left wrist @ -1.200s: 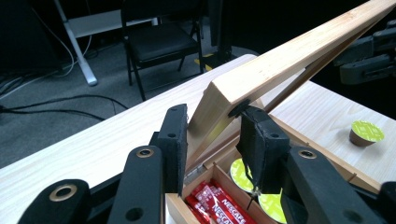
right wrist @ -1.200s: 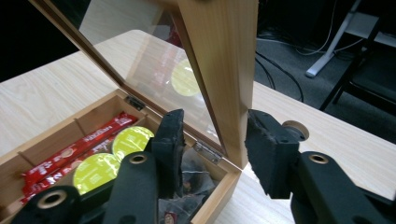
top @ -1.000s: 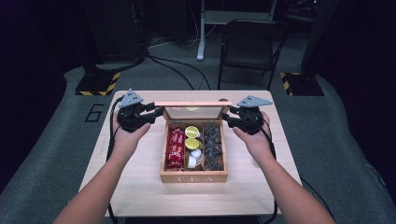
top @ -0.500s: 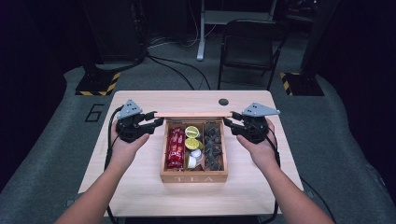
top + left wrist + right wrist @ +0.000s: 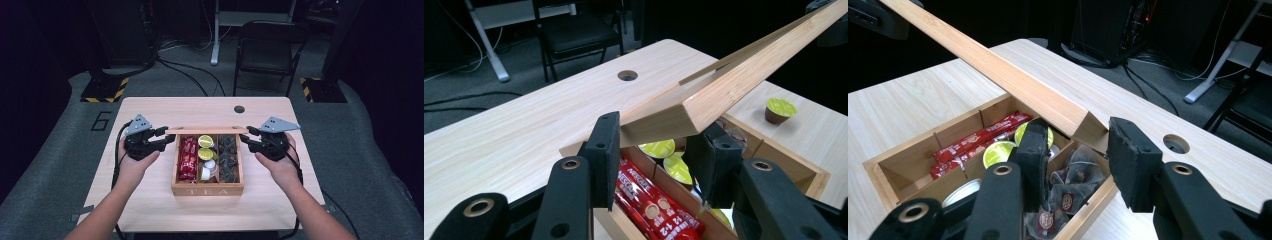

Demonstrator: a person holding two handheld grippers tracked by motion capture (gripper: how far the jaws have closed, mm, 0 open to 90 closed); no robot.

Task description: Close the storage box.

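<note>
Both grippers at the ends of a wooden lid, raised over the back of an open tea box.

Left gripper (image 5: 162, 137): jaws set narrow around the left end of the lid (image 5: 724, 85), have just been opening; right pad touches the wood, left pad just beside it, grip unclear. Tea box (image 5: 207, 190) sits mid-table (image 5: 150, 107): red coffee sticks (image 5: 188, 157) in the left compartment, green-topped capsules (image 5: 205, 141) in the middle, dark tea sachets (image 5: 228, 157) in the right. Right gripper (image 5: 250, 137): jaws narrow around the lid's right end; left pad touching, right pad apart, no clamp visible.
</note>
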